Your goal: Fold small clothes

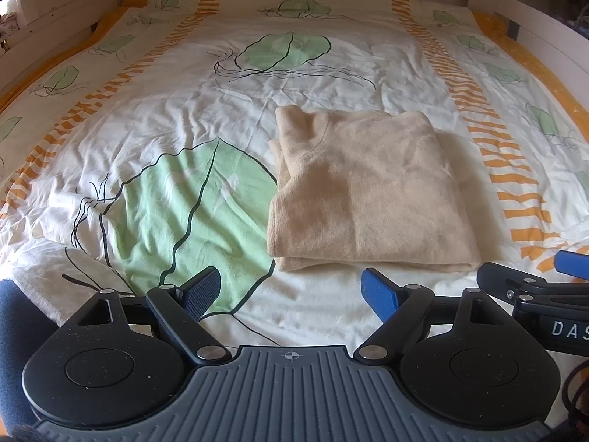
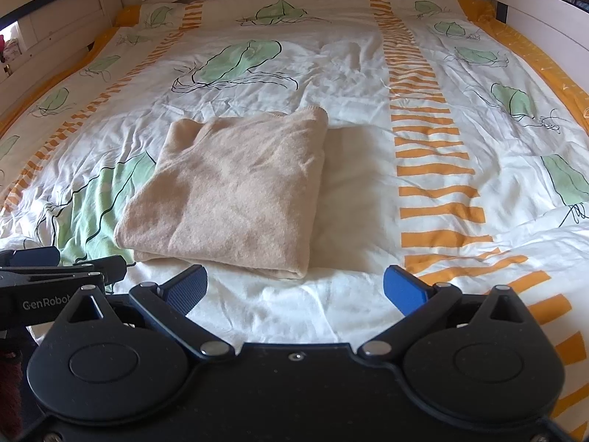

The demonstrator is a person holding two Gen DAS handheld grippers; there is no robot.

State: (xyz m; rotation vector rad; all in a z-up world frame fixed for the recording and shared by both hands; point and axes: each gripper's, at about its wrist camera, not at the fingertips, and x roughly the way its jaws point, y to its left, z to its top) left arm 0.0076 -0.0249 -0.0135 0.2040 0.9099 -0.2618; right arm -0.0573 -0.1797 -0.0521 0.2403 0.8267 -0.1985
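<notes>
A beige knitted garment (image 1: pixel 368 191) lies folded into a neat rectangle on the bed; it also shows in the right wrist view (image 2: pixel 235 191). My left gripper (image 1: pixel 291 293) is open and empty, held just short of the garment's near edge and a little to its left. My right gripper (image 2: pixel 294 287) is open and empty, just short of the garment's near right corner. The right gripper's fingers (image 1: pixel 515 283) show at the right edge of the left view, and the left gripper's fingers (image 2: pixel 55 265) show at the left edge of the right view.
The bed has a crumpled white duvet (image 1: pixel 184 110) with green leaf prints and orange striped bands (image 2: pixel 430 147). A white wooden bed frame (image 2: pixel 55 7) runs along the far end and both sides. An orange sheet edge (image 2: pixel 533 55) shows at the right.
</notes>
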